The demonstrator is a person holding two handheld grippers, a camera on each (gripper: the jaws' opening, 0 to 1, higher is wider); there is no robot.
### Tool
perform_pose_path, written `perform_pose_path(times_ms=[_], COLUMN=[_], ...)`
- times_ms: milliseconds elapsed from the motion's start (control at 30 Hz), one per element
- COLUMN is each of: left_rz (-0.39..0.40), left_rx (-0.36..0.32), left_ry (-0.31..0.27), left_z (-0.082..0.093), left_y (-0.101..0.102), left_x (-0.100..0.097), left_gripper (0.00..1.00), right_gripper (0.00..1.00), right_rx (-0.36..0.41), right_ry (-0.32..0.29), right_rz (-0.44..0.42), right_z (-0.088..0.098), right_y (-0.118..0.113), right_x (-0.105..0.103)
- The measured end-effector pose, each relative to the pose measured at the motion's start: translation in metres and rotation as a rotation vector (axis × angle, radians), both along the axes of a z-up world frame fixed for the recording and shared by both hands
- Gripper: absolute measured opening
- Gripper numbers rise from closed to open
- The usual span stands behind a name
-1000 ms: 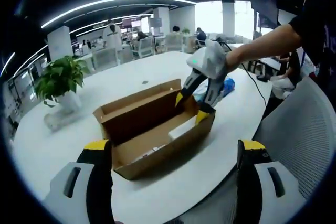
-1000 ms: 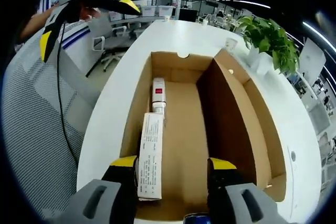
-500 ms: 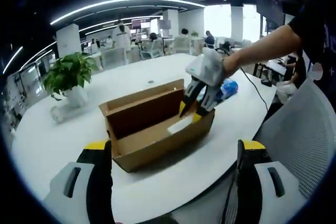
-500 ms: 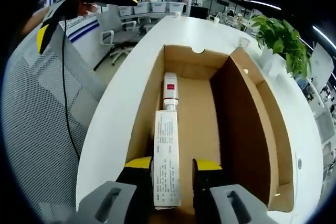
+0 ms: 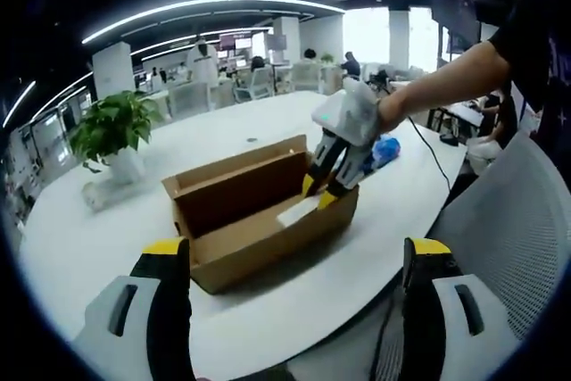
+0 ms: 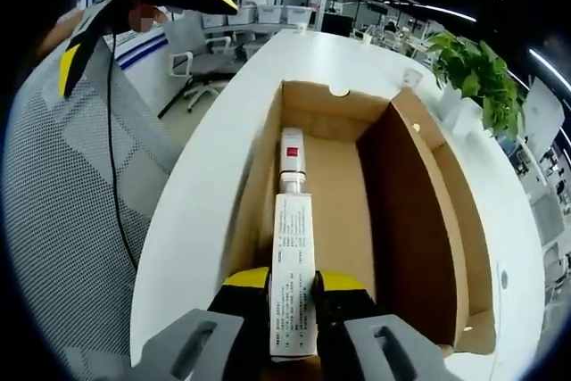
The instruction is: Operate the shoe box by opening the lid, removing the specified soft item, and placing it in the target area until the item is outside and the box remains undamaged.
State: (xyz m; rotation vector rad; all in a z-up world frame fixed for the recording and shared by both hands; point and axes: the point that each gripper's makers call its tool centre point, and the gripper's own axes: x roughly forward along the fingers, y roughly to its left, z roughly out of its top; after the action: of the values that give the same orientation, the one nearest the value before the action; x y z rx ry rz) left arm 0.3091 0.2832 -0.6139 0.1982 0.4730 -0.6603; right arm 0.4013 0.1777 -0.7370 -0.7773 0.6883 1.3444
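A brown cardboard box (image 6: pixel 357 185) sits open, its lid upright, on a smooth white oval table (image 5: pixel 268 118) in a bright office. Inside, the right gripper (image 6: pixel 294 287) is clenched on a flat white tube (image 6: pixel 293 265) with fine, unreadable print and a red-labelled end. The left gripper (image 5: pixel 294 260) hovers released. A leafy potted plant (image 5: pixel 111 131) stands nearby.
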Motion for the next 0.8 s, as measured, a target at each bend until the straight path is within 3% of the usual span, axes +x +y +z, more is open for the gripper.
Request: perform_pose_path(times_ms=[800], left_rz=[0.004], left_rx=[-0.027], left_ry=[-0.016], left_z=[0.004], left_y=[-0.002], left_x=[-0.003], left_gripper=[0.99], right_gripper=[0.14], right_rx=[0.084], right_ry=[-0.073], right_rz=[-0.051], right_z=[0.055], right_y=[-0.011], right_x=[0.015])
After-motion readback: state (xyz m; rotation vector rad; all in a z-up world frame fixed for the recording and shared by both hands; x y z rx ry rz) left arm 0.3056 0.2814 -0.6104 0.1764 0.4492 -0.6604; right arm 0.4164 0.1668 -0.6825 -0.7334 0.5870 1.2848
